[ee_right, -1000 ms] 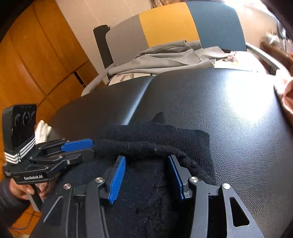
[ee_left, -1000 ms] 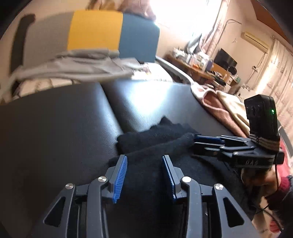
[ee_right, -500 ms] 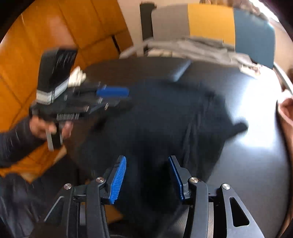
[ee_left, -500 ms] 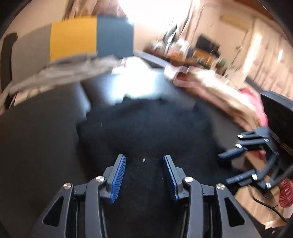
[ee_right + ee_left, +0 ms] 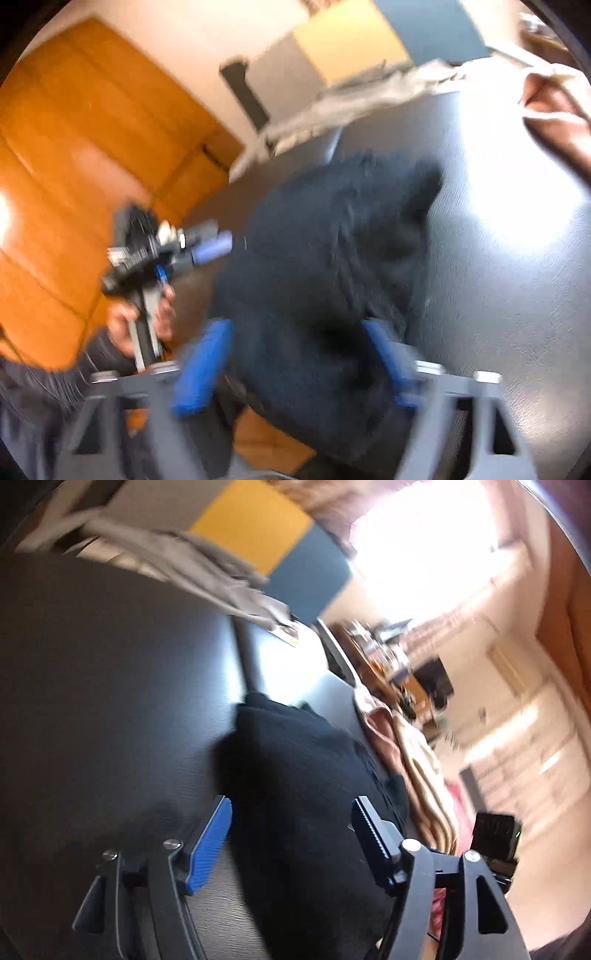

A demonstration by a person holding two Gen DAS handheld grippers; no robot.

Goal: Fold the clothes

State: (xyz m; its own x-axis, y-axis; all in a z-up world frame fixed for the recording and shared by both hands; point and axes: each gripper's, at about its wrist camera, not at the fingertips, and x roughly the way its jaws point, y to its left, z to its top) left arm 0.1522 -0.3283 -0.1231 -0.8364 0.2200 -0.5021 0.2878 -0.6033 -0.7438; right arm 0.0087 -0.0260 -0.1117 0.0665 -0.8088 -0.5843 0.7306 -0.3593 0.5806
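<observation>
Both hand-held grippers stand with their blue pads spread and their jaws opening. Seen from its own camera, the left hand-held gripper [image 5: 291, 845] has its pads wide apart, and the black garment [image 5: 306, 775] lies beneath the gap between them without either pad pressing on it. The view is rolled, so the black worktop [image 5: 110, 701] slants across the picture. In the right wrist view the right hand-held gripper [image 5: 295, 365] is blurred, but its pads plainly stand apart on either side of the same dark cloth, neither one clamped on it.

That black garment lies in a loose, rumpled heap on the padded worktop, near the edge closest to the person; in the right wrist view its near part hangs over that edge above the orange floor [image 5: 269, 443].

From the right camera the left hand-held gripper shows at the garment's left side, carried by a hand [image 5: 144, 317] in a dark sleeve, its tips near the cloth's edge; whether they touch it cannot be told through the blur.

At the worktop's far end a grey garment [image 5: 192, 565] lies crumpled before a grey, yellow and blue panel [image 5: 255, 539]. A pink and cream pile of cloth [image 5: 402, 753] sits just beside the black garment along the worktop's right edge.
</observation>
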